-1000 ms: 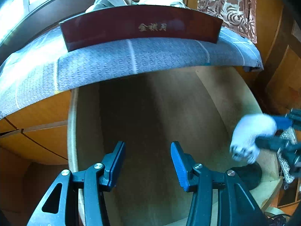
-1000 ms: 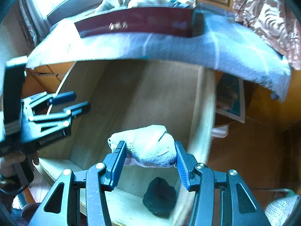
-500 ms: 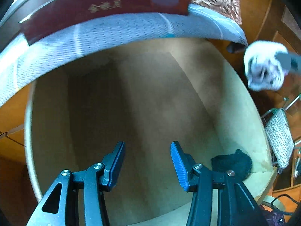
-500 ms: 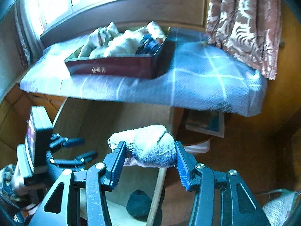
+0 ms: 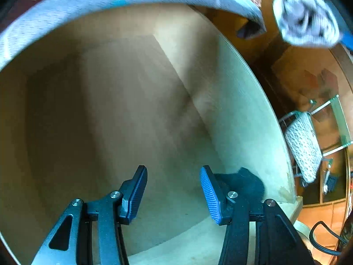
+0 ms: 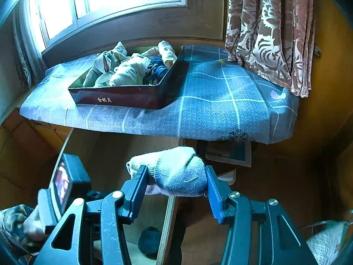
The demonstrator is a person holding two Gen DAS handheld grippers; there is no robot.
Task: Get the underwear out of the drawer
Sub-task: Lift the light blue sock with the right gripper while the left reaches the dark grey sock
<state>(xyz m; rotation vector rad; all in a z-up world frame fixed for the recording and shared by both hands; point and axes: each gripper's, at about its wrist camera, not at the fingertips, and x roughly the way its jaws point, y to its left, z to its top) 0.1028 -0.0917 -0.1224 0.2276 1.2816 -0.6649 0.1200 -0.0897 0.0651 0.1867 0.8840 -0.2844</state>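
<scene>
My right gripper (image 6: 175, 184) is shut on a rolled white and light-blue piece of underwear (image 6: 172, 171), held in the air above the drawer's right edge. The left wrist view shows the same bundle (image 5: 305, 15) high at the upper right, blurred. My left gripper (image 5: 174, 193) hangs open over the pale wooden drawer (image 5: 242, 114), nothing between its fingers. A dark bundle (image 5: 247, 183) lies in the drawer's near right corner, just right of the left gripper's right finger; the right wrist view shows this dark bundle (image 6: 150, 239) low down.
A dark red box (image 6: 123, 98) full of folded clothes sits on a blue checked cushion (image 6: 220, 101) under the window. A patterned curtain (image 6: 269, 28) hangs at the right. A metal rack with a patterned cloth (image 5: 303, 148) stands right of the drawer.
My right gripper has lifted the white bundle up and out of the drawer toward the cushion. My left gripper has dipped lower into the drawer, closer to the dark bundle.
</scene>
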